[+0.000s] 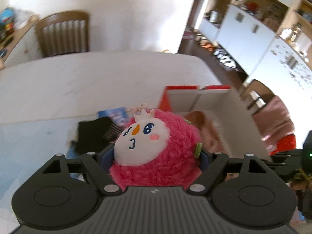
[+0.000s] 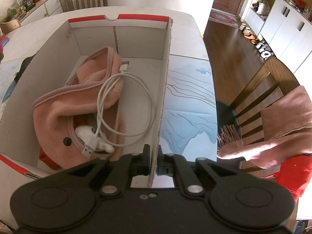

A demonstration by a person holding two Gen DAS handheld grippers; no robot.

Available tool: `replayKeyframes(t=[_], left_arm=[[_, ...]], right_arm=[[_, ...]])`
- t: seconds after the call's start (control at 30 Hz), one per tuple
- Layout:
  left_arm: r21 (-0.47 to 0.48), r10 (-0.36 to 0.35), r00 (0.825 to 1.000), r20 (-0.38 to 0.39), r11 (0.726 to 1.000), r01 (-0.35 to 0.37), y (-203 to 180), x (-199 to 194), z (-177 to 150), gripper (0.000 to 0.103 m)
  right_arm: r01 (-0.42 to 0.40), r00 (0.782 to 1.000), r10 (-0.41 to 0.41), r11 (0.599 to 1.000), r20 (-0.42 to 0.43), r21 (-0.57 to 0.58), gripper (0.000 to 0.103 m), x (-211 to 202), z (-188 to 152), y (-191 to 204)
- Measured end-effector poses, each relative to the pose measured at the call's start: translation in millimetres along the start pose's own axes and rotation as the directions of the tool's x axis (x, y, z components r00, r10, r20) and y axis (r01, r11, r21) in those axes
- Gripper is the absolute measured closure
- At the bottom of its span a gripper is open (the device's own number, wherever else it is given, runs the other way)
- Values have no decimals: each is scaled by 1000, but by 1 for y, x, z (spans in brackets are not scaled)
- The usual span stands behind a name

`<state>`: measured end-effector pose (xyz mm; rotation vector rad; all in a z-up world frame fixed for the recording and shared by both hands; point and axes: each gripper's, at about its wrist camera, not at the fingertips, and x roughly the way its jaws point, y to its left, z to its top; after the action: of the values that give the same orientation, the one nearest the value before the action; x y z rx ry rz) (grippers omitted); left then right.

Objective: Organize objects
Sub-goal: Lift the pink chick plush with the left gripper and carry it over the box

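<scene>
Left gripper clamped on pink plush toy, raised above table | right gripper pinched box wall | box at toy's 1 o'clock

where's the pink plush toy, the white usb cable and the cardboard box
pink plush toy (image 1: 156, 156), left wrist view, on its fuzzy pink body beside the white face
white usb cable (image 2: 126, 105), right wrist view, on its coiled loop
cardboard box (image 2: 164, 81), right wrist view, on its right wall
</scene>
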<state>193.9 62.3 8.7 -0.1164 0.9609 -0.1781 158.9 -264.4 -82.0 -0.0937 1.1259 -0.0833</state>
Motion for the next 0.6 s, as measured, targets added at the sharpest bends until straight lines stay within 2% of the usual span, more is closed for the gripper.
replayKeyframes(t=[0.27,0.6], left_arm=[[122,-92,996,3,988,91,-56,5,15,21],[276,-119,993,-25,954,121,-126,46,33,21]], right_arm=[[0,1000,0,1000,3,-4,99,0,0,1],[-4,1000,4,1000,4,-1,99,1,0,0]])
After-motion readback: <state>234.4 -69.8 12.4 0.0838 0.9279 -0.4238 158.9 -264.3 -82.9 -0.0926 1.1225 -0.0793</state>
